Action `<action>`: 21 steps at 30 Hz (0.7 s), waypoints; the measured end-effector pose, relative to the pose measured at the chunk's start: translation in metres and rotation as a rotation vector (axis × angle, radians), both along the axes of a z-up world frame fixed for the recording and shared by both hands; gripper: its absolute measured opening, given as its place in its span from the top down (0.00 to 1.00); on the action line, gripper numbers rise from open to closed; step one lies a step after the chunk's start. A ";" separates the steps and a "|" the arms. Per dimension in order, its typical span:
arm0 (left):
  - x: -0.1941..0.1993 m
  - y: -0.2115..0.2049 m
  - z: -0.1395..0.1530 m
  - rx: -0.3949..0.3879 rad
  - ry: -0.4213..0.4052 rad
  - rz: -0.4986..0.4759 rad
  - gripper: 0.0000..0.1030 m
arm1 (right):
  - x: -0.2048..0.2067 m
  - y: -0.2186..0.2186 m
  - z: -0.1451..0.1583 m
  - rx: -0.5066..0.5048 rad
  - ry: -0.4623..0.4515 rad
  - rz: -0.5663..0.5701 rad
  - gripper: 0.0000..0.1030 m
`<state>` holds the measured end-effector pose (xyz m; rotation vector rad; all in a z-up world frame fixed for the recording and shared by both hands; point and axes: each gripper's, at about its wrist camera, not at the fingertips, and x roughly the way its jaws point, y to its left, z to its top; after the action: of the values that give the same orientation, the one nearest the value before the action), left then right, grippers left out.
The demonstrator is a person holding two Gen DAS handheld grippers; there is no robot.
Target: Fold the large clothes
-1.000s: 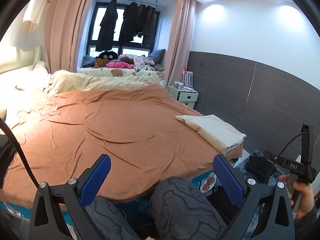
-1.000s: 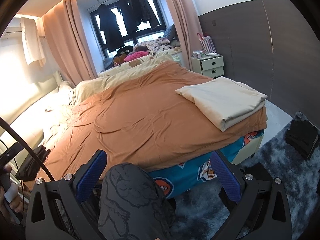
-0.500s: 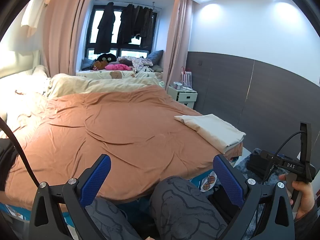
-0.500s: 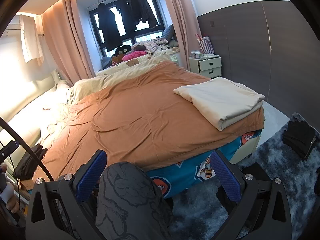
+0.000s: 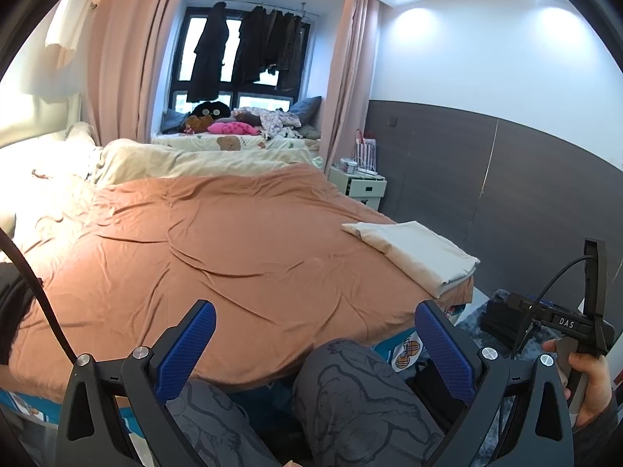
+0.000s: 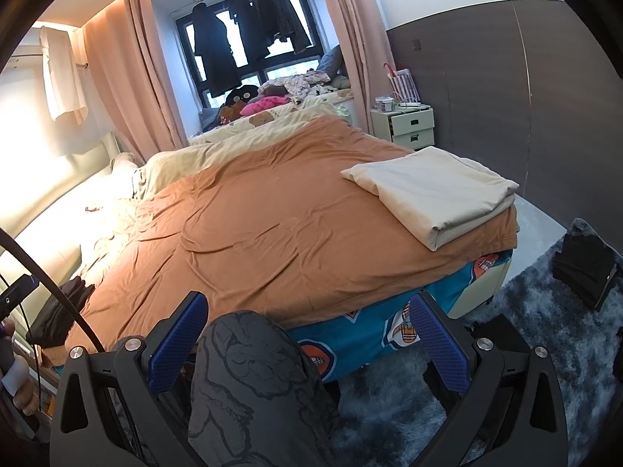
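Observation:
A large orange-brown sheet (image 5: 233,249) lies spread over the bed, also in the right wrist view (image 6: 272,225). A folded cream cloth (image 5: 412,253) rests on the bed's right corner, also in the right wrist view (image 6: 436,190). My left gripper (image 5: 315,330) is open and empty, held above the person's knees at the near bed edge. My right gripper (image 6: 307,323) is open and empty, at the same edge further right. The right gripper body also shows in the left wrist view (image 5: 560,319).
The person's patterned grey trousers (image 6: 249,381) fill the foreground. A dark garment (image 6: 62,311) lies at the bed's left edge. Black folded clothes (image 6: 588,268) lie on the grey rug (image 6: 525,330). A white nightstand (image 6: 409,124) stands by the dark wall. Clothes hang at the window (image 5: 241,50).
Both grippers have tilted and drawn back slightly, so the bed sits a little lower in each view. Both stay open and empty.

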<state>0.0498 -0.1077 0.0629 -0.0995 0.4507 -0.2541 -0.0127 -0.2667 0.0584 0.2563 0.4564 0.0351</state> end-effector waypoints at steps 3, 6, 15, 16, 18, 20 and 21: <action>0.000 0.001 0.000 -0.003 0.001 -0.002 0.01 | 0.000 -0.001 0.000 0.001 0.001 0.000 0.00; 0.000 0.002 -0.001 0.002 -0.002 0.002 0.01 | -0.002 0.000 -0.001 0.001 -0.001 0.001 0.00; -0.002 0.001 -0.003 -0.001 -0.003 0.001 0.00 | -0.003 0.002 0.000 0.002 0.002 0.002 0.00; -0.003 0.001 -0.004 -0.002 -0.006 0.000 0.00 | -0.003 0.002 0.001 0.001 0.001 0.001 0.00; -0.006 0.000 -0.004 -0.001 -0.010 0.002 0.01 | -0.003 0.002 0.001 0.001 0.001 0.000 0.00; -0.007 -0.002 -0.006 -0.002 -0.013 0.002 0.01 | -0.003 0.000 0.000 0.003 0.002 -0.004 0.00; -0.007 -0.002 -0.005 -0.003 -0.012 0.002 0.01 | -0.003 -0.001 0.000 0.004 0.003 -0.004 0.00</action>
<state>0.0424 -0.1100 0.0576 -0.1012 0.4386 -0.2531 -0.0155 -0.2672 0.0581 0.2616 0.4589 0.0316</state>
